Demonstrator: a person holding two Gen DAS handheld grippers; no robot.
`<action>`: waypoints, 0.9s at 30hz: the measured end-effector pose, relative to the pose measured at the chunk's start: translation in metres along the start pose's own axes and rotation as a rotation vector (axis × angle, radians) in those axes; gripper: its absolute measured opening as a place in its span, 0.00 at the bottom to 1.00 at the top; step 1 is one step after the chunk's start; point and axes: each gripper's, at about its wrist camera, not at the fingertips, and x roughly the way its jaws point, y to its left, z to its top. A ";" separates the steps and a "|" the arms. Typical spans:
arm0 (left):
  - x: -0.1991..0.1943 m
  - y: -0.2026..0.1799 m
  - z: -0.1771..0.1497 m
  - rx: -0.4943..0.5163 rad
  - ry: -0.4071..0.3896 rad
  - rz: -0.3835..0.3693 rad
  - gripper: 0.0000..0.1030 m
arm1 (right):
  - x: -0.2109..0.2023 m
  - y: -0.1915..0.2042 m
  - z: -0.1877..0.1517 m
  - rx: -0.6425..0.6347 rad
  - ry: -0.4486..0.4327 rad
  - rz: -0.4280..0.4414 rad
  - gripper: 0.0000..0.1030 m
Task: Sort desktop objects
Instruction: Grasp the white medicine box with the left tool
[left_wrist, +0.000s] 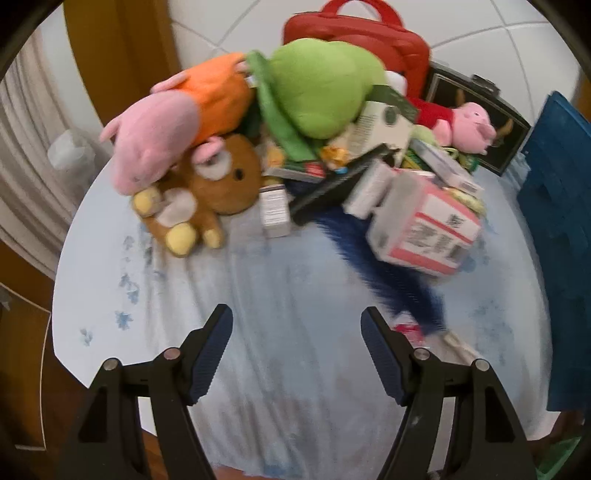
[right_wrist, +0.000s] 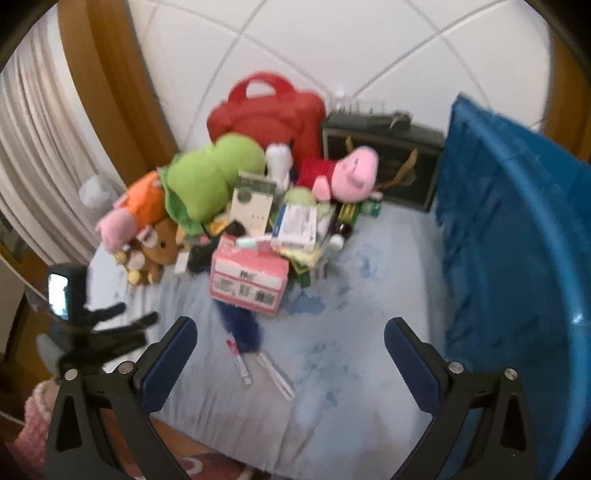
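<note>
A heap of objects covers the far part of the pale blue tablecloth (left_wrist: 288, 295): a pink and orange pig plush (left_wrist: 166, 125), a brown bear plush (left_wrist: 207, 192), a green plush (left_wrist: 317, 88), a small pink pig in red (left_wrist: 465, 123), a pink and white carton (left_wrist: 424, 229), several smaller boxes and a dark blue feathery thing (left_wrist: 388, 280). My left gripper (left_wrist: 297, 321) hangs open above bare cloth in front of the heap, holding nothing. My right gripper (right_wrist: 290, 328) is open too, empty, over the cloth near two thin pens (right_wrist: 258, 365). The left gripper (right_wrist: 110, 325) shows blurred at the right wrist view's left.
A red handled bag (right_wrist: 266, 110) and a dark case (right_wrist: 384, 162) stand behind the heap against a white wall. A big blue plastic tub (right_wrist: 517, 258) stands at the right of the table. The table's near edge (right_wrist: 221, 435) lies just under the grippers.
</note>
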 end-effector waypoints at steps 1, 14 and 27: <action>0.003 0.007 0.000 -0.006 0.002 0.006 0.69 | 0.023 0.001 -0.001 0.007 0.036 -0.006 1.00; 0.073 0.041 0.054 0.054 0.024 -0.014 0.69 | 0.115 0.003 0.007 0.138 0.170 -0.043 1.00; 0.181 0.016 0.096 0.070 0.145 -0.060 0.40 | 0.184 0.006 0.041 0.162 0.274 -0.048 1.00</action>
